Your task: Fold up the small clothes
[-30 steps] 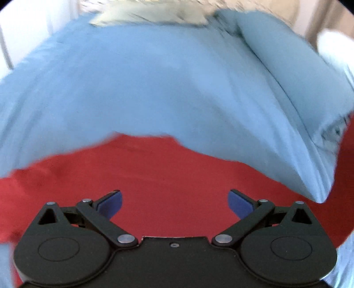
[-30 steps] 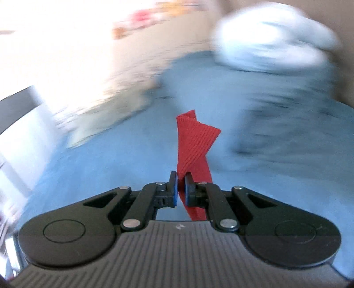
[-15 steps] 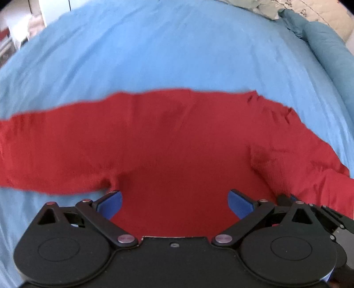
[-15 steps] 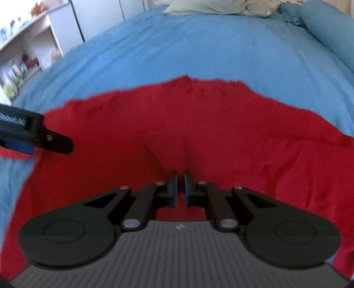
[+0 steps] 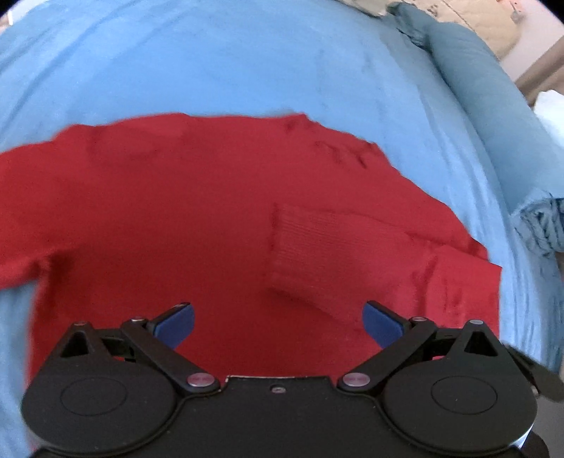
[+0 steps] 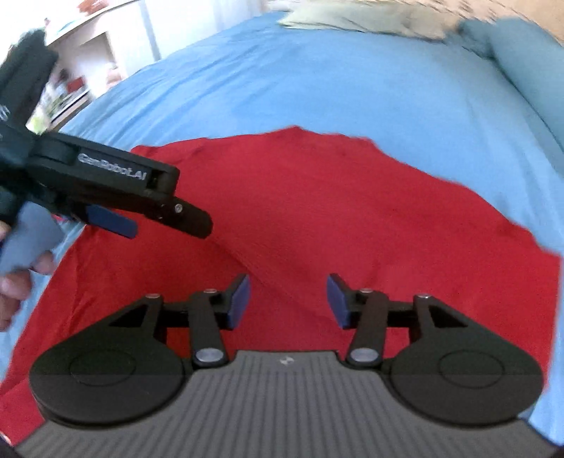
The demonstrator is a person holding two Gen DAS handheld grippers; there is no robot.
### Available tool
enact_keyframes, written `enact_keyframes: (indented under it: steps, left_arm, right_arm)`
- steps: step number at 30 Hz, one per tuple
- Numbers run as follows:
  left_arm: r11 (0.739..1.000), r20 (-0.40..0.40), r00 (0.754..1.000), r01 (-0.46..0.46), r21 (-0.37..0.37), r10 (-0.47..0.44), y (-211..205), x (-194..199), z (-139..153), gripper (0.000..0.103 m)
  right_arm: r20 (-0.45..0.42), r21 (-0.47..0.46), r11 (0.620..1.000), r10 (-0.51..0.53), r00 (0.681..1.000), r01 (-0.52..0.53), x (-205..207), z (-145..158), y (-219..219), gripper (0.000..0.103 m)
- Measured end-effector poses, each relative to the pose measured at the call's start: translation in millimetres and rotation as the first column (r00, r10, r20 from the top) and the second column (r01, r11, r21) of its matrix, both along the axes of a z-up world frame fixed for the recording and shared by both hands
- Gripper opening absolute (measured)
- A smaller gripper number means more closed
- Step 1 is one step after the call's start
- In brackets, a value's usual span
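Your left gripper (image 5: pixel 278 326) hangs spread wide, gripping nothing, over the red sweater (image 5: pixel 197 225) lying on the blue bedsheet (image 5: pixel 246 63). Your right gripper (image 6: pixel 288 300) is parted too, sleeve cuff (image 5: pixel 317 257) folded inward at three o'clock.

Right gripper (image 6: pixel 288 301) fingers apart over red sweater (image 6: pixel 352 211) on blue bedsheet (image 6: pixel 317 77); left gripper (image 6: pixel 165 220) alongside.

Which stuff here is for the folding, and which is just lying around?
For the folding:
red sweater, sleeve folded across it
left gripper, open
right gripper, open

Just lying around:
blue bedsheet
blue pillow
beige pillow
shelves
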State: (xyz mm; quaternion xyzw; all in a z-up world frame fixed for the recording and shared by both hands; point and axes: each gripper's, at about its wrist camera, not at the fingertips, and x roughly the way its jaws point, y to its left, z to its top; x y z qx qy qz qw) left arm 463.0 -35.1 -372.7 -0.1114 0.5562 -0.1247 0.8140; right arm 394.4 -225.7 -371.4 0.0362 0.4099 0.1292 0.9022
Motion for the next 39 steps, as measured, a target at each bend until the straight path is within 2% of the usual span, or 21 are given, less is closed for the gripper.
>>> enact_keyframes:
  steps: [3, 9, 11, 14, 15, 17, 20, 24, 27, 30, 35, 38, 39]
  left_arm:
    - [0.999, -0.007, 0.999, -0.035, -0.026, 0.035, -13.2, -3.2, -8.4, 0.086]
    - [0.994, 0.002, 0.995, -0.100, -0.044, 0.100, -20.8, -8.7, -24.0, 0.075]
    - [0.994, 0.029, 0.994, -0.100, -0.039, 0.101, -25.5, -5.2, -25.1, 0.067]
    - [0.996, 0.040, 0.996, -0.081, -0.020, 0.082, -29.5, 2.2, -25.5, 0.031]
    - [0.997, 0.041, 0.997, -0.072, -0.015, 0.072, -31.5, 6.9, -26.2, 0.002]
    - [0.998, 0.055, 0.996, -0.062, -0.024, 0.064, -31.3, 11.4, -21.0, 0.004]
    - [0.998, 0.142, 0.988, -0.048, -0.043, 0.054, -26.8, 10.7, 4.8, 0.004]
    - [0.998, 0.280, 0.958, -0.055, -0.035, 0.063, -8.3, 3.6, 51.6, 0.004]
    - [0.993, 0.342, 0.933, -0.120, -0.002, 0.114, 19.2, -5.3, 68.8, 0.004]
    - [0.980, 0.365, 0.921, -0.178, 0.085, 0.135, 43.1, -12.6, 57.9, 0.004]
    - [0.972, 0.312, 0.935, -0.211, 0.105, 0.169, 71.0, -12.5, 22.3, 0.005]
    - [0.963, 0.269, 0.944, -0.233, 0.132, 0.192, 73.0, -6.9, 17.2, 0.018]
    - [0.955, 0.266, 0.940, -0.257, 0.146, 0.212, 74.9, -4.7, 20.1, 0.039]
  right_arm:
    - [-0.021, 0.000, 0.997, -0.079, 0.997, 0.079, -20.4, 4.7, -23.4, 0.066]
    - [-0.056, 0.023, 0.987, -0.155, 0.986, 0.156, -41.0, -2.7, -48.8, 0.067]
    - [-0.065, 0.025, 0.984, -0.177, 0.982, 0.179, -43.0, -6.6, -53.5, 0.067]
    - [-0.078, 0.044, 0.974, -0.217, 0.973, 0.221, -40.3, -13.6, -58.9, 0.067]
    - [-0.082, 0.049, 0.971, -0.230, 0.970, 0.235, -36.7, -16.7, -58.8, 0.067]
    - [-0.086, 0.052, 0.966, -0.247, 0.965, 0.252, -34.9, -19.3, -59.2, 0.067]
    - [-0.087, 0.068, 0.960, -0.264, 0.961, 0.270, -35.3, -17.4, -62.8, 0.067]
    - [-0.076, 0.069, 0.959, -0.270, 0.960, 0.276, -34.3, -11.2, -65.3, 0.069]
    - [-0.070, 0.068, 0.960, -0.266, 0.961, 0.270, -32.9, -8.8, -66.0, 0.072]
    - [-0.070, 0.062, 0.963, -0.260, 0.963, 0.264, -31.5, -10.6, -65.7, 0.073]
    - [-0.077, 0.036, 0.965, -0.257, 0.963, 0.261, -31.0, -17.8, -66.7, 0.073]
    - [-0.073, 0.005, 0.963, -0.268, 0.961, 0.269, -30.2, -19.8, -69.4, 0.073]
    - [-0.071, -0.005, 0.961, -0.275, 0.959, 0.275, -29.8, -19.9, -71.8, 0.073]
